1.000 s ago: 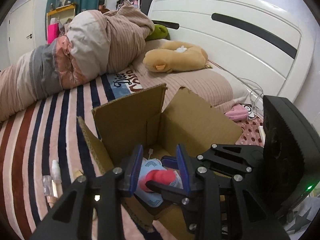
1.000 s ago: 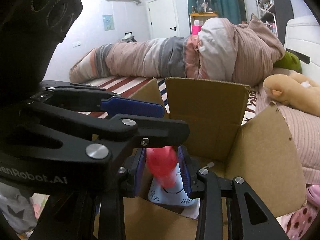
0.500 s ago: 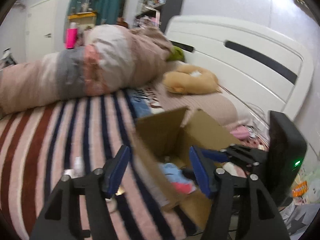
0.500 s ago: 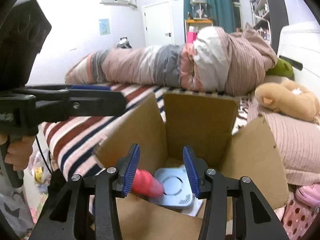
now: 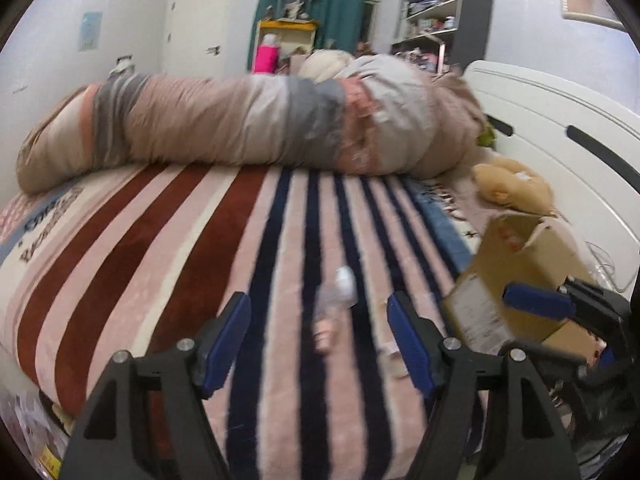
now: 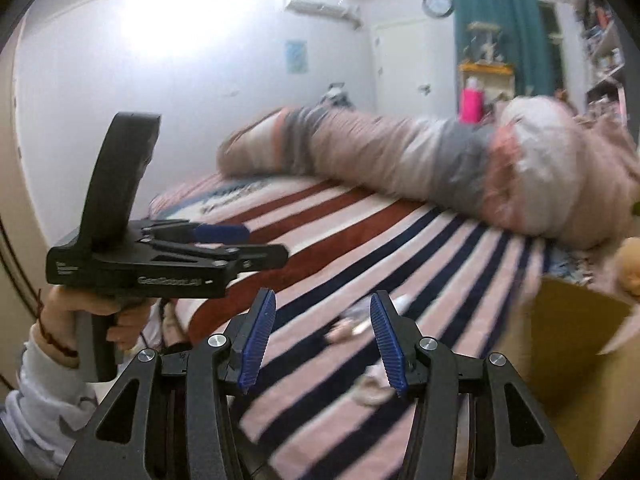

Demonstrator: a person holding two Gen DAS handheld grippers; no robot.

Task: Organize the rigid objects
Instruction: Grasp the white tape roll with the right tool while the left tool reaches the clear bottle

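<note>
On the striped bed (image 5: 168, 240), small bottle (image 5: 334, 300) dead ahead between left gripper (image 5: 320, 350) jaws, spread wide and empty; long axis pointing away. Right gripper (image 6: 322, 340) likewise agape, beside cardboard box (image 5: 516, 276).

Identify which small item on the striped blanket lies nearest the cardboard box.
The pale item, closest to the box; the white-capped clear bottle and the pink item lie farther left.

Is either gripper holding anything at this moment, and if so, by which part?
Nothing is held. The left gripper and right gripper both stand open and empty above the striped blanket.
</note>
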